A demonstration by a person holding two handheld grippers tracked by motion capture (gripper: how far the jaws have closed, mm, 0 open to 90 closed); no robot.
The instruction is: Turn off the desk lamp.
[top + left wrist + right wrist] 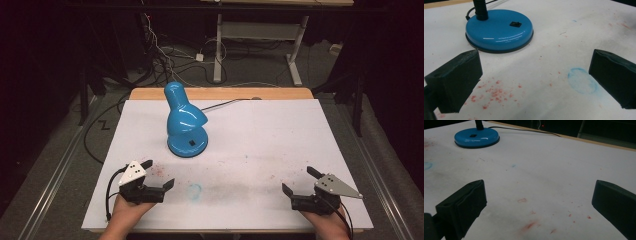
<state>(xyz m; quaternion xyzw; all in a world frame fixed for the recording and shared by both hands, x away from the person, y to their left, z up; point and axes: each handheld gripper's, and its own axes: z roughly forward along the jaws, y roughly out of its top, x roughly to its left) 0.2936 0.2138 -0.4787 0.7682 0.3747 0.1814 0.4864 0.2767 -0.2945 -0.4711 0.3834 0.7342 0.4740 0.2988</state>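
Presently: blue desk lamp (186, 122) upright at far-left centre of white table sheet (280, 145), untouched. Left gripper (156, 174) near its base, jaws spread wide, empty. Right gripper (300, 181) well apart, likewise spread, empty.

A table (300, 93) carries a white sheet (270, 145). A blue lamp (186, 121) stands on the sheet. Red and blue stains mark it.

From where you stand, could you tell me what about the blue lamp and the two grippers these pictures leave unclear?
- Lamp: the opening of its shade faces away from the high view, so bulb and light are hidden.
- Lamp switch: too small to read its position.
- Lamp cord: runs off the table's far edge; its plug is unseen.
- Left gripper and right gripper: open, nothing between the jaws.
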